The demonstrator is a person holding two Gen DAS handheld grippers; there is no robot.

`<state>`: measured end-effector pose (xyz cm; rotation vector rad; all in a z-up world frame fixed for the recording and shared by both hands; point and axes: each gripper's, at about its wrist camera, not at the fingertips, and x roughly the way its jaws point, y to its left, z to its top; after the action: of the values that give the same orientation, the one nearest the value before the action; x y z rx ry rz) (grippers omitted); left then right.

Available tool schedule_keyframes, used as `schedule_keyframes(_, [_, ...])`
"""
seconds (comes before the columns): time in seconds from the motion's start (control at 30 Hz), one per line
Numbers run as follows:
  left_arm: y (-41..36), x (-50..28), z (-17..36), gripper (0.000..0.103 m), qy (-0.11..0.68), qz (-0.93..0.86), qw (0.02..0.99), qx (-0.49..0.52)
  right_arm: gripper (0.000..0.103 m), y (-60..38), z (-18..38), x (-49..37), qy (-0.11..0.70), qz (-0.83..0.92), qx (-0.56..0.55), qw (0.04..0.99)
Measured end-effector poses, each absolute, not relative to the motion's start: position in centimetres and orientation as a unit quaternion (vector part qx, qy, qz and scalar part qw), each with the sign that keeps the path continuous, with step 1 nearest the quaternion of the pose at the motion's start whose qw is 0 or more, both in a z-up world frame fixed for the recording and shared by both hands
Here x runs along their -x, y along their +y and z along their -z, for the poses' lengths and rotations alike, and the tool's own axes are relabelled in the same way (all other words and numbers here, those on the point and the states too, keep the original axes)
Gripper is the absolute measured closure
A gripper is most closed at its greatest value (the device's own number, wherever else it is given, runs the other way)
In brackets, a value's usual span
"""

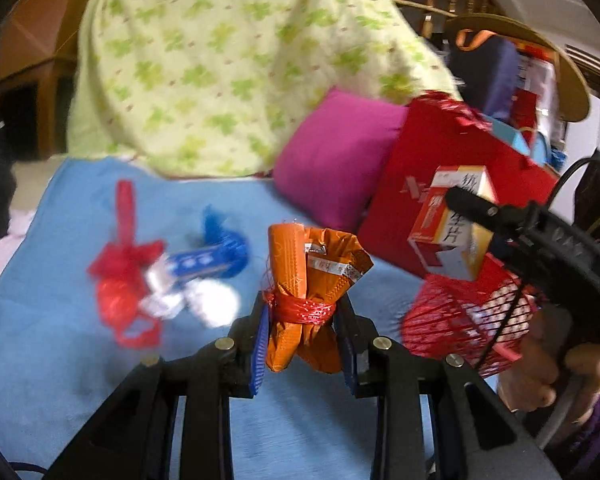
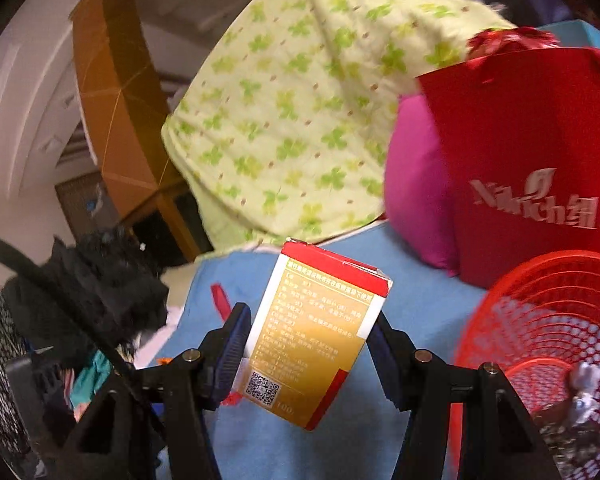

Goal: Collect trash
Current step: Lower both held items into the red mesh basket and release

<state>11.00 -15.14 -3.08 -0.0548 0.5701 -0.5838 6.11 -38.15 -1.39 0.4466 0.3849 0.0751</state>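
My left gripper [image 1: 302, 312] is shut on an orange wrapper bundle [image 1: 314, 276] tied with red netting, held above the blue sheet [image 1: 60, 320]. My right gripper [image 2: 308, 332] is shut on a red-and-gold medicine box [image 2: 312, 336]; in the left wrist view the box [image 1: 452, 224] hangs above the red mesh basket [image 1: 464, 320]. The basket [image 2: 552, 320] sits to the right of the box in the right wrist view, with some trash at its bottom. More trash lies on the sheet: a red wrapper [image 1: 122, 276], a blue wrapper [image 1: 212, 256] and white crumpled pieces [image 1: 208, 300].
A red paper bag [image 2: 540, 160] and a magenta pillow [image 1: 336, 160] stand behind the basket. A green clover quilt [image 1: 228, 64] is piled at the back. Black fabric [image 2: 100, 284] lies at the left. A wooden cabinet [image 2: 112, 92] stands beyond the bed.
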Motion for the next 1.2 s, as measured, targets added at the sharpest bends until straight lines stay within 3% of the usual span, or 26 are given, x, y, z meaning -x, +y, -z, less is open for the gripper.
schedule_keyframes(0.37, [-25.2, -9.7, 1.0, 0.07, 0.294, 0.368, 0.882, 0.0, 0.042, -48.5, 2.1, -1.8, 0.144, 0.026, -0.309, 0.94])
schedule_keyframes(0.73, [-32.8, -9.1, 2.1, 0.069, 0.328, 0.423, 0.844, -0.021, 0.04, -55.5, 4.5, 0.8, 0.139, 0.076, -0.4, 0.903])
schedule_keyframes(0.8, [-33.8, -9.0, 2.6, 0.065, 0.336, 0.429, 0.838, -0.029, 0.038, -56.2, 4.8, 1.0, 0.139, 0.077, -0.418, 0.894])
schedule_keyframes(0.87, [-34.4, -8.9, 2.8, 0.037, 0.338, 0.425, 0.839, -0.037, 0.035, -56.5, 5.0, 1.0, 0.14, 0.083, -0.428, 0.889])
schedule_keyframes(0.9, [-34.4, -8.6, 3.0, 0.032, 0.335, 0.424, 0.841, -0.035, 0.029, -56.4, 5.0, 1.0, 0.139, 0.084, -0.433, 0.887])
schedule_keyframes(0.97, [-34.0, -8.3, 3.0, 0.032, 0.329, 0.429, 0.841, -0.032, 0.024, -56.4, 4.9, 1.1, 0.134, 0.085, -0.437, 0.885])
schedule_keyframes(1.2, [-29.9, -8.4, 3.2, 0.032, 0.323, 0.398, 0.858, -0.033, 0.024, -54.2, 3.5, 0.7, 0.118, 0.081, -0.401, 0.905])
